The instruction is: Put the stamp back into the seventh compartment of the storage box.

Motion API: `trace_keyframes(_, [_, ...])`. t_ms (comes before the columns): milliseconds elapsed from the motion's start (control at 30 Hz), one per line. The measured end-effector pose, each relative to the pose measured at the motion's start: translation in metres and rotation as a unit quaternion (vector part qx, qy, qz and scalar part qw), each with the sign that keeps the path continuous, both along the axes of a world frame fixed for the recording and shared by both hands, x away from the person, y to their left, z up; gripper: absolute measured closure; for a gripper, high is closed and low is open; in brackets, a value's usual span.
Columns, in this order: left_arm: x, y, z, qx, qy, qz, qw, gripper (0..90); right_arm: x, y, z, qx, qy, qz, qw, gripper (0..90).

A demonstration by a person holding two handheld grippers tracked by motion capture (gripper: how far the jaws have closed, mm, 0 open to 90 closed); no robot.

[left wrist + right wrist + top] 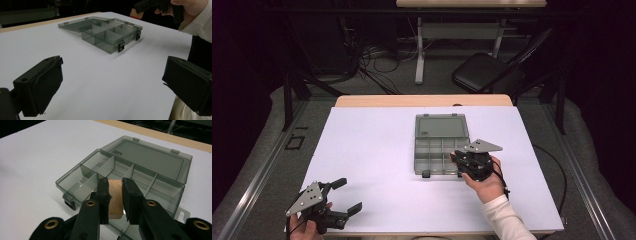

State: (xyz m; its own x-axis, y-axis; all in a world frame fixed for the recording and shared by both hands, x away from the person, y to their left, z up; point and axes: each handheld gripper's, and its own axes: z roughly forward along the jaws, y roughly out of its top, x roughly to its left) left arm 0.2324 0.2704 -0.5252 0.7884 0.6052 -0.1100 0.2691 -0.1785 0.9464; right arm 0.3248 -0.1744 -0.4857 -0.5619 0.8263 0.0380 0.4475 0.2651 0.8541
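White-topped table (377,150), dark room behind; folding chair (484,72) and loose cables on the floor beyond.
Wooden block (115,198) clamped between the jaws of the right gripper (115,195), held over the front compartments of the smoky-grey divided box (100,173). Box lid (150,160) lies flat open; its embossed lettering is too small to read. Left gripper (343,196) near the table's front left corner, jaws spread wide, holding nothing.

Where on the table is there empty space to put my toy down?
The white table is bare left of the open compartment box, up to the left tool near the front edge. It is crowded at the box's right front corner, where the right tool holds a wooden block.
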Motion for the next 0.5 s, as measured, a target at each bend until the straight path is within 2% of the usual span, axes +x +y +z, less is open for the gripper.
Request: trace_keyframes(500, [0.0003, 0.0000, 0.0000, 0.001, 0.001, -0.003, 1.0000, 2.6, 0.0078, 0.0028, -0.0063, -0.011, 0.009, 0.001, 0.9999, 76.3])
